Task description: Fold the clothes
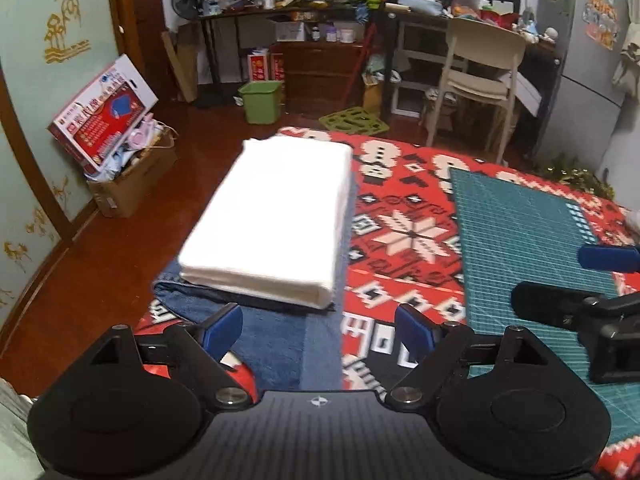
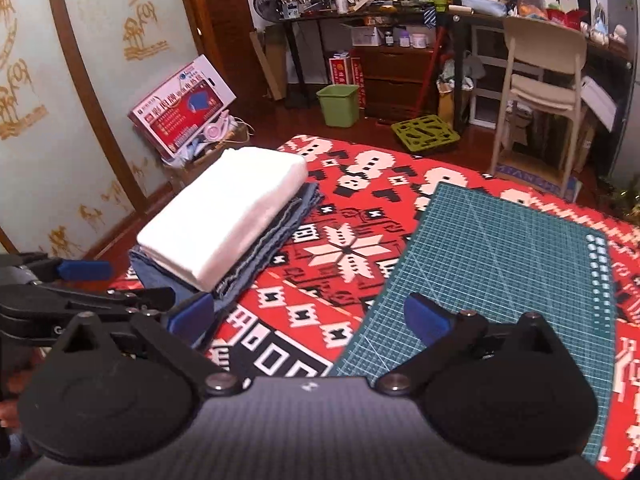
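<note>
Dark reddish wooden floor [image 2: 280, 120] runs back to a cluttered black desk [image 2: 360, 16] along the far wall. A cream plastic chair [image 2: 540, 64] stands at the right, a green bin [image 2: 338, 104] sits just in front of a dark wooden drawer chest [image 2: 396, 80]. On the left, pale panels with gold motifs [image 2: 132, 32], and a cardboard box [image 1: 128, 184] against them.

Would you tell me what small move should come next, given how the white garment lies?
Probably lift both hands clear: the white garment already lies folded atop the blue jeans, and the left gripper and right gripper are open, holding nothing.
</note>
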A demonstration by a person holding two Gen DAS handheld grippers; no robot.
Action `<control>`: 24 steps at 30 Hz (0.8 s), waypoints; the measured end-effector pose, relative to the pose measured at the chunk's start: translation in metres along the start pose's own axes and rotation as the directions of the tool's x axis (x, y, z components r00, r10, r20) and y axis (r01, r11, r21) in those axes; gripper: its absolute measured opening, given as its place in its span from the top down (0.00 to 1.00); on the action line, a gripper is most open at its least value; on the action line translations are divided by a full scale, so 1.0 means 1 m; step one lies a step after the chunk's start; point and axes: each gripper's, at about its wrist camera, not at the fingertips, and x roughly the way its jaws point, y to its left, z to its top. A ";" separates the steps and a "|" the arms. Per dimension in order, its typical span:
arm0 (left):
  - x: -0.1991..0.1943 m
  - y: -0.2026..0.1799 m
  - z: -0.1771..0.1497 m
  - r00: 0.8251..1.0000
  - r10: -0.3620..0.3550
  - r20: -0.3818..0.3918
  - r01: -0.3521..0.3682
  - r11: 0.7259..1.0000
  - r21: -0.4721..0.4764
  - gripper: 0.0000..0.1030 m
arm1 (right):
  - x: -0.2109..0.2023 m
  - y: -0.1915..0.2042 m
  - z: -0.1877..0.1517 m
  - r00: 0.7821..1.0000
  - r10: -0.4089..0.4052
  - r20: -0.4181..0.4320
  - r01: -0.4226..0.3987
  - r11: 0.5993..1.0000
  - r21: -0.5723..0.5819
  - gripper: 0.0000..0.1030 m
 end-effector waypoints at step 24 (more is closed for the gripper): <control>-0.078 0.009 -0.001 0.988 0.155 -0.026 -0.157 0.986 -0.048 0.10 | -0.063 0.054 0.024 0.990 -0.122 -0.072 0.122 0.992 -0.004 0.01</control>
